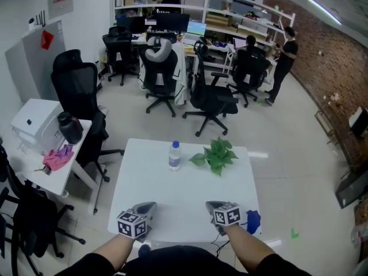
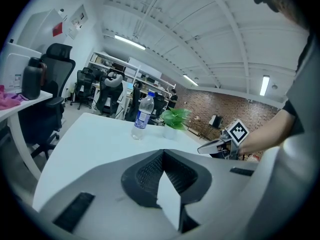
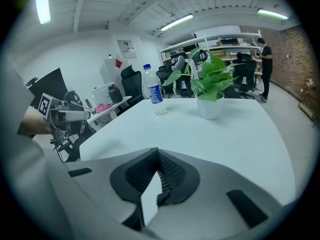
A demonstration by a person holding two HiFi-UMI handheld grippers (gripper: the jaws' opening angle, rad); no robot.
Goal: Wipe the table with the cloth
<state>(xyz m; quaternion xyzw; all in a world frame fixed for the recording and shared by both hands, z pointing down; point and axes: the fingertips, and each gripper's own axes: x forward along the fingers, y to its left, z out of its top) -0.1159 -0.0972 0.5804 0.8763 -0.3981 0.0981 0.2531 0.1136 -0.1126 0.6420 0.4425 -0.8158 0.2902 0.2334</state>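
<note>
Table [image 1: 184, 191] with bottle [image 1: 175, 156] beside potted plant [image 1: 217, 154]; left gripper [image 1: 147, 207], right gripper [image 1: 214, 206] closed and empty at near edge

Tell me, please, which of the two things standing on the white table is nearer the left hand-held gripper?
The water bottle: it stands left of the potted plant, on the same side as the left hand-held gripper.

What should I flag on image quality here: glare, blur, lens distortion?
Head view: wide-angle bowing toward the edges, white table very bright, a light reflection on the floor beside it. Left gripper view: dark circular vignette, bottle fairly sharp. Right gripper view: same vignette, strip light flares at top left, plant crisp.
</note>
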